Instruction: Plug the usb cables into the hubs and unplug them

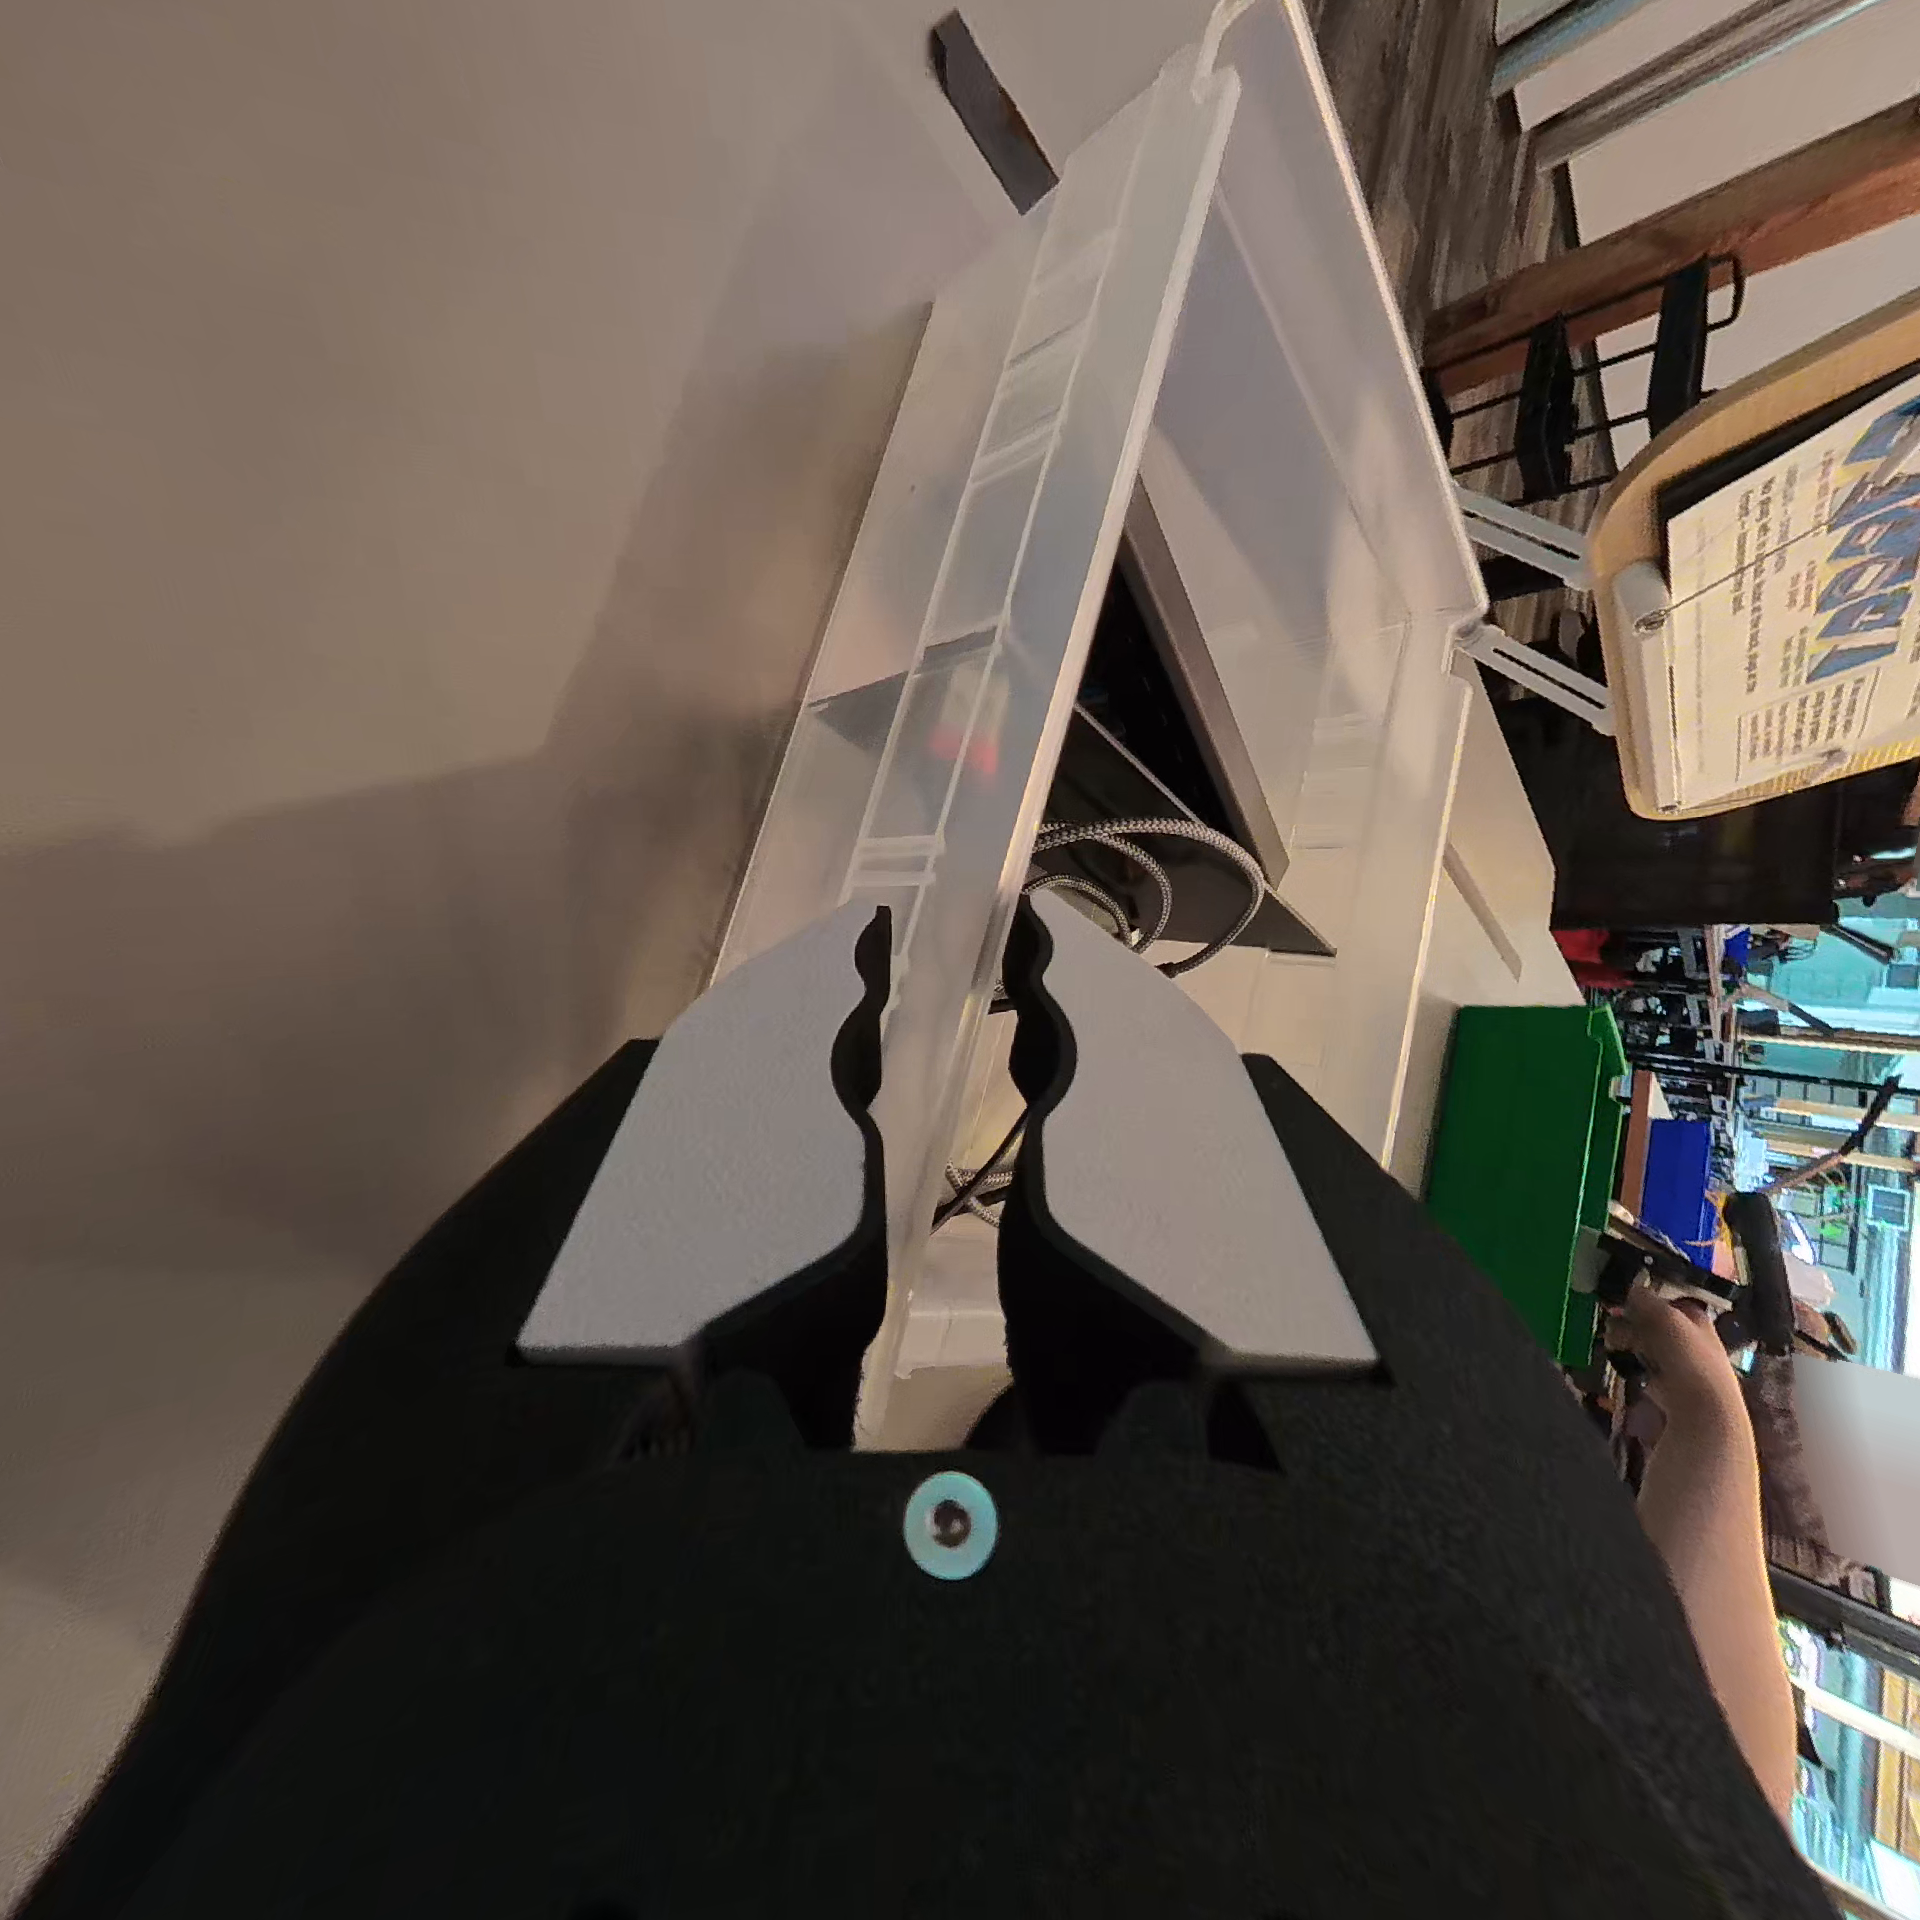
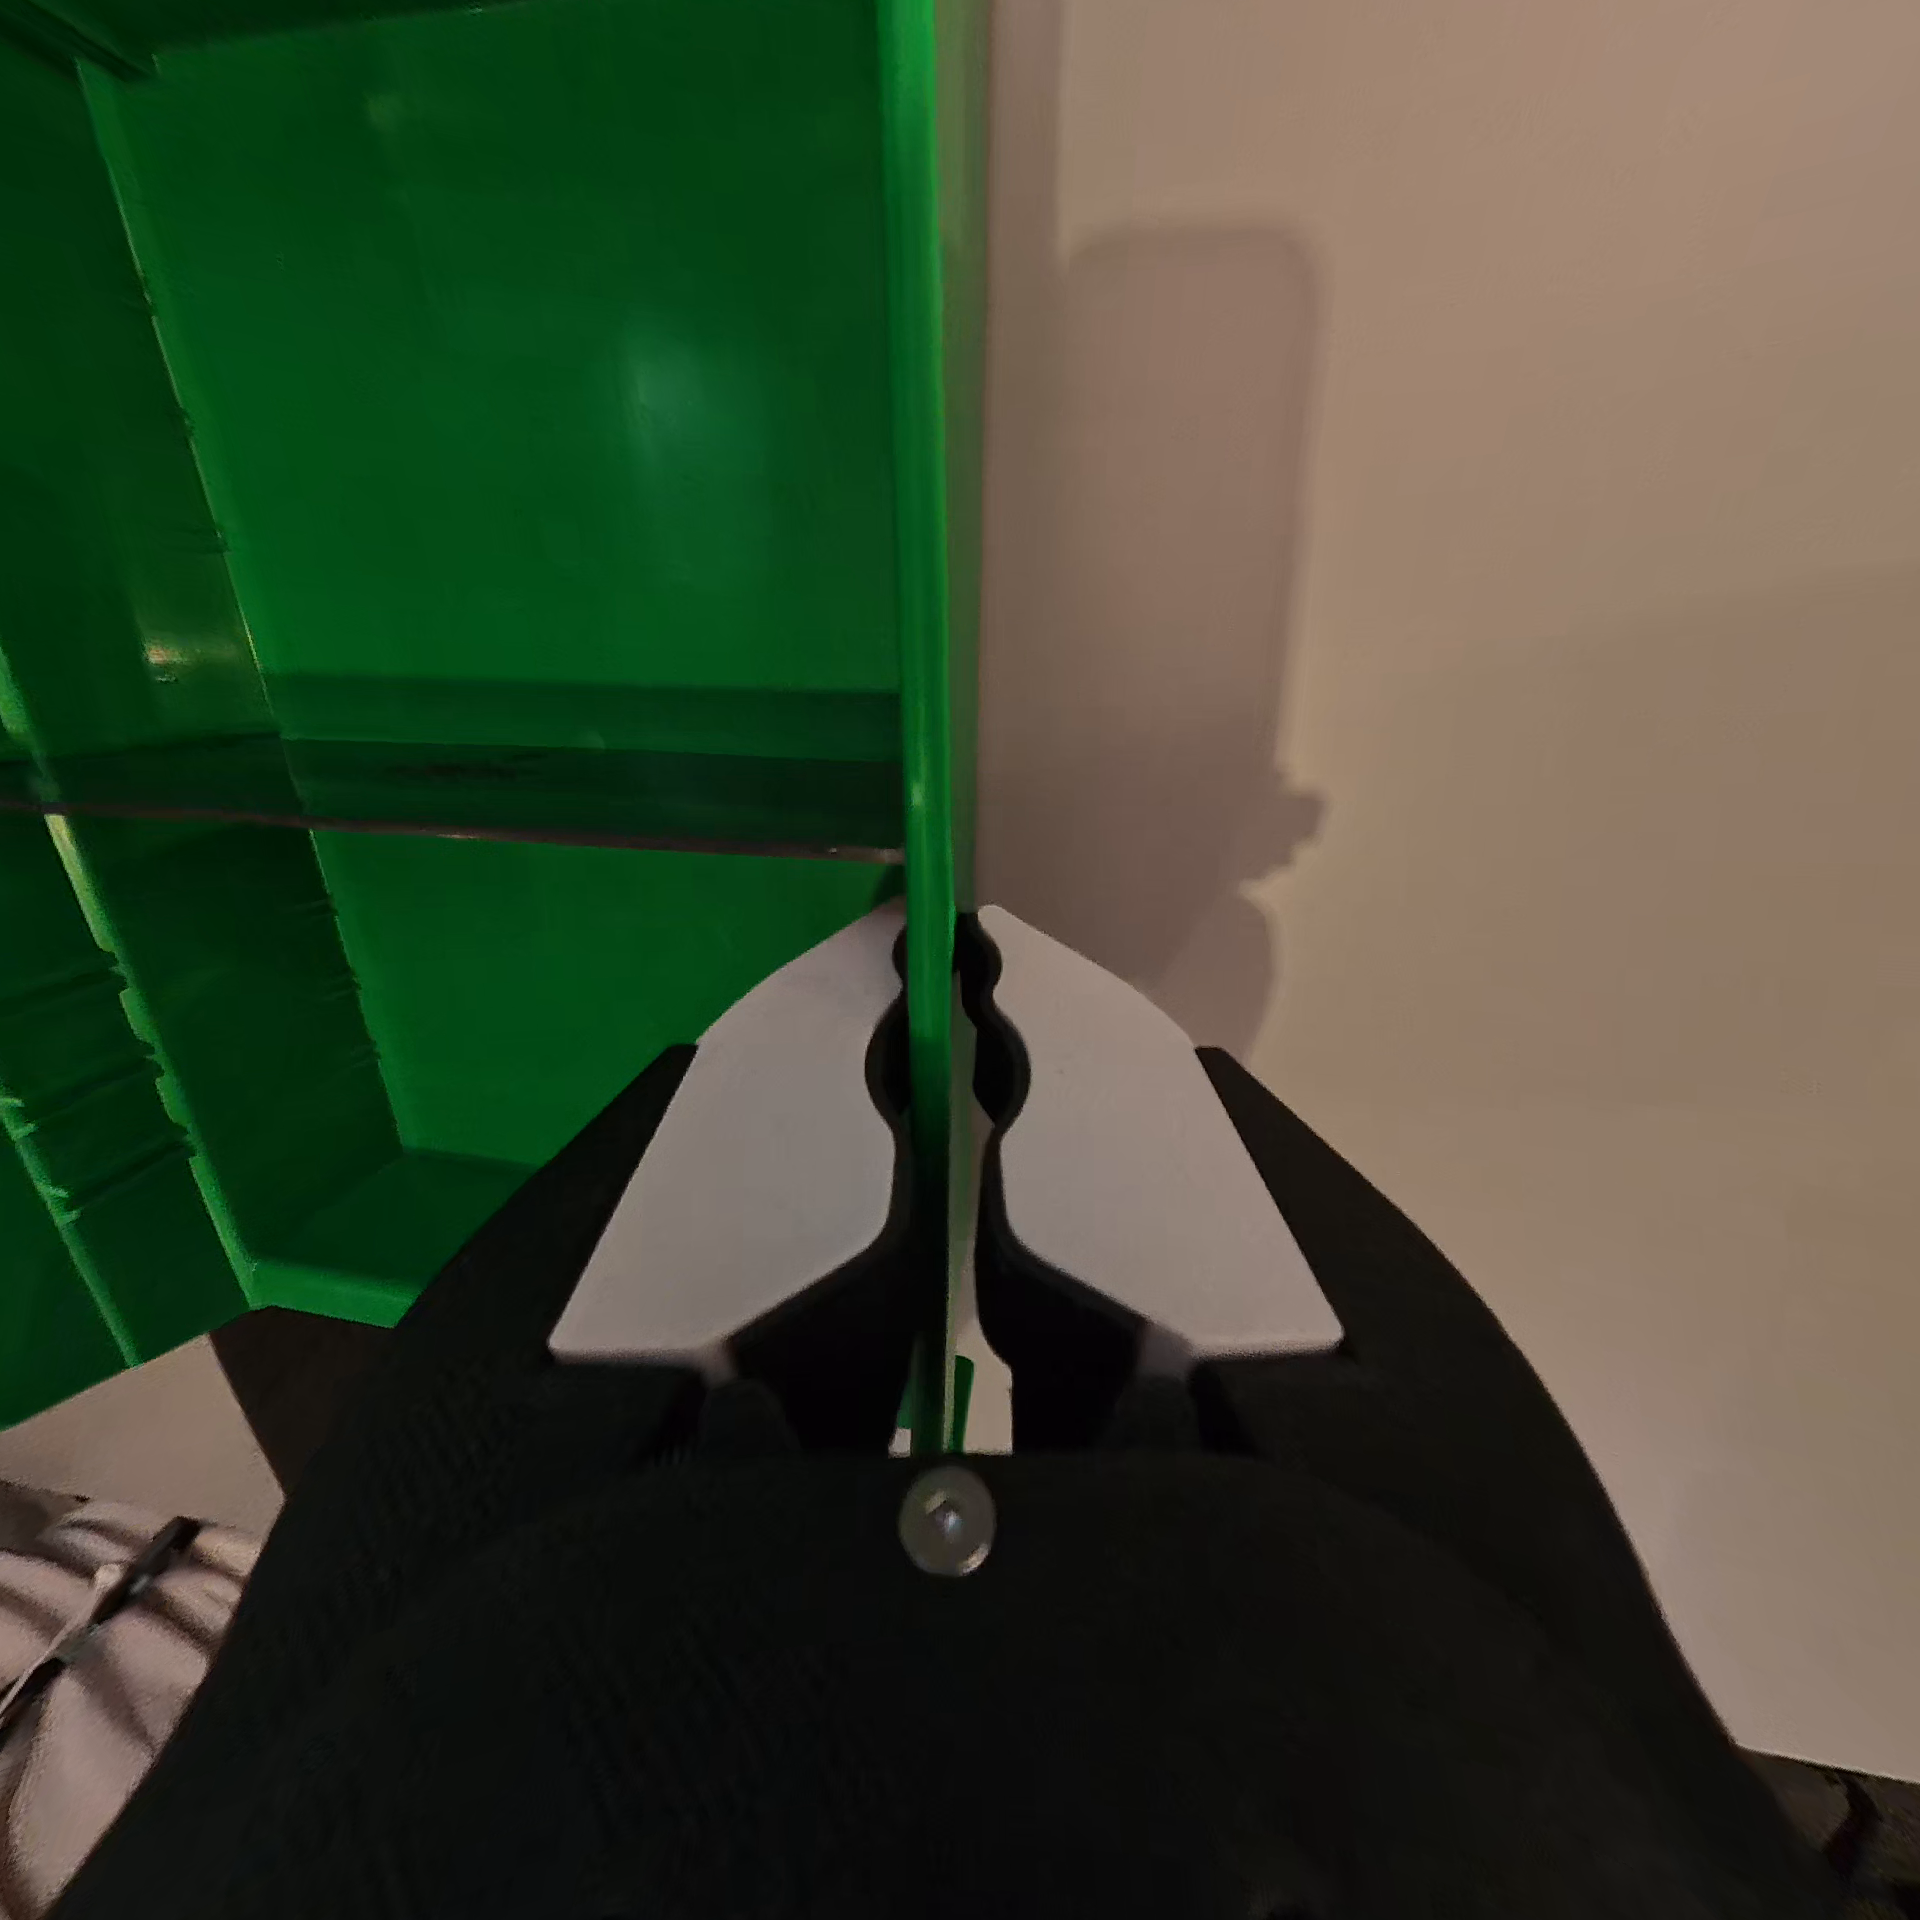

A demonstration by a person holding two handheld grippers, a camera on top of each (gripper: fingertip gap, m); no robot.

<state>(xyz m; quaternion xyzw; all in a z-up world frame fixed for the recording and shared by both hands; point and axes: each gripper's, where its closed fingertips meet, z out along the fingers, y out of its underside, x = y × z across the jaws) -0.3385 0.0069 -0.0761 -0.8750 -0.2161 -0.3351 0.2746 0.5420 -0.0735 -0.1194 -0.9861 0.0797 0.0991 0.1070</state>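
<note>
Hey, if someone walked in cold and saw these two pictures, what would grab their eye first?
In the right wrist view, the bright green bin fills the left half, its side wall pinched by the right hand-held gripper. In the left wrist view, the left hand-held gripper straddles the rim of a clear plastic bin holding braided cables and dark devices.

My left claw (image 1: 940, 925) has matte, slightly grainy grey fingers (image 1: 727, 1143) set in a rough-textured black plastic body. The clear bin (image 1: 1081, 582) is frosted, translucent plastic with a smooth sheen, and the cables (image 1: 1122, 862) inside have a woven braided jacket. My right claw (image 2: 940, 925) has the same finish. The green bin (image 2: 520, 416) is glossy smooth plastic, catching a soft highlight. The tabletop (image 2: 1507, 623) looks plain matte white.
</note>
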